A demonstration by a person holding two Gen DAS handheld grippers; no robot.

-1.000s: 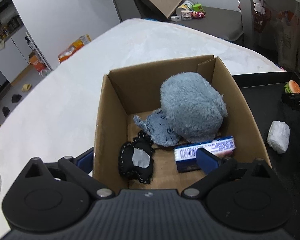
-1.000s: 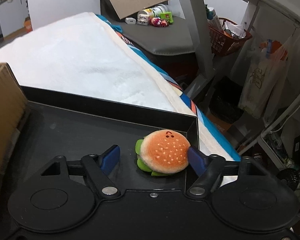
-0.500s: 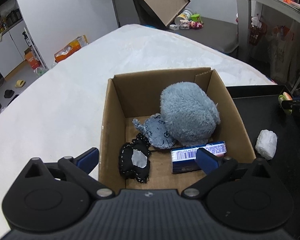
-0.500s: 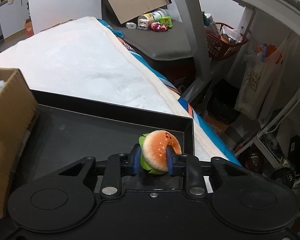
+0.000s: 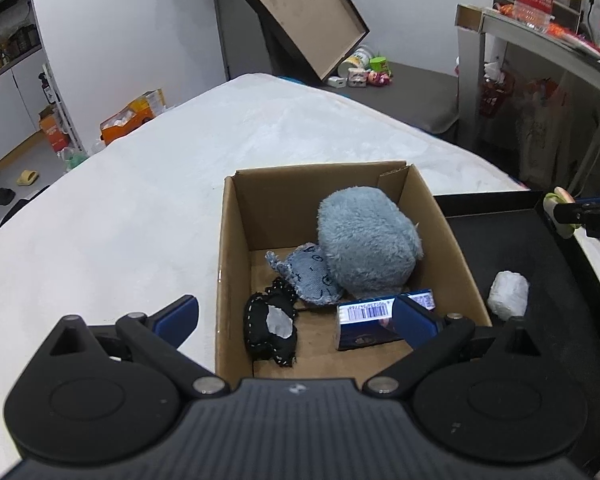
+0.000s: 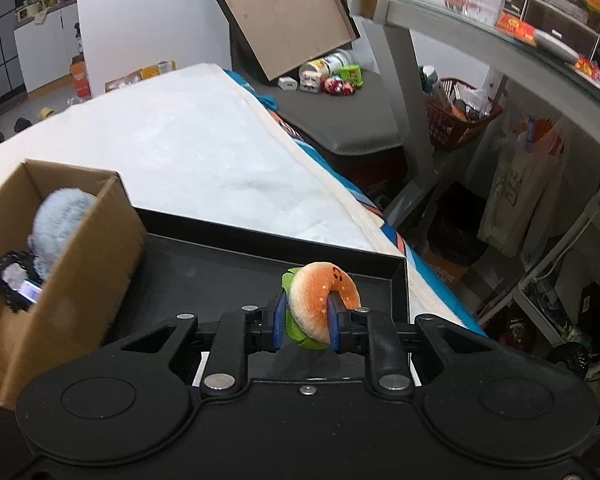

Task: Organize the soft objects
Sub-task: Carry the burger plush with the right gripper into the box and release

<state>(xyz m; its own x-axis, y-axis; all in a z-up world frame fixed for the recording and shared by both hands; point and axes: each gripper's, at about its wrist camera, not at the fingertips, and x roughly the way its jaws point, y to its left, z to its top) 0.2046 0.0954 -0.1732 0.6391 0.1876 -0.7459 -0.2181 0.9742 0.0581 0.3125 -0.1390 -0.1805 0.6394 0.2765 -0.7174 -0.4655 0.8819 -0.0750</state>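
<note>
A cardboard box (image 5: 236, 256) on the white bed holds a grey-blue plush (image 5: 366, 238), a denim scrap (image 5: 310, 276), a black pouch (image 5: 270, 328) and a blue packet (image 5: 374, 318). My left gripper (image 5: 296, 318) is open and empty above the box's near edge. My right gripper (image 6: 306, 320) is shut on a plush burger (image 6: 320, 304), held above the black tray (image 6: 228, 268); the burger also shows at the right edge of the left wrist view (image 5: 560, 208). The box (image 6: 72, 272) stands left of the tray.
A white wad (image 5: 508, 294) lies in the black tray (image 5: 540, 340) right of the box. A tilted wooden board (image 5: 300, 12) leans behind the bed. A grey bench with small toys (image 6: 332, 84) and a shelf frame (image 6: 400, 92) stand on the right.
My right gripper closed on the plush burger and lifted it off the tray, swinging left so the box came into view. My left gripper rose and pulled back, still open.
</note>
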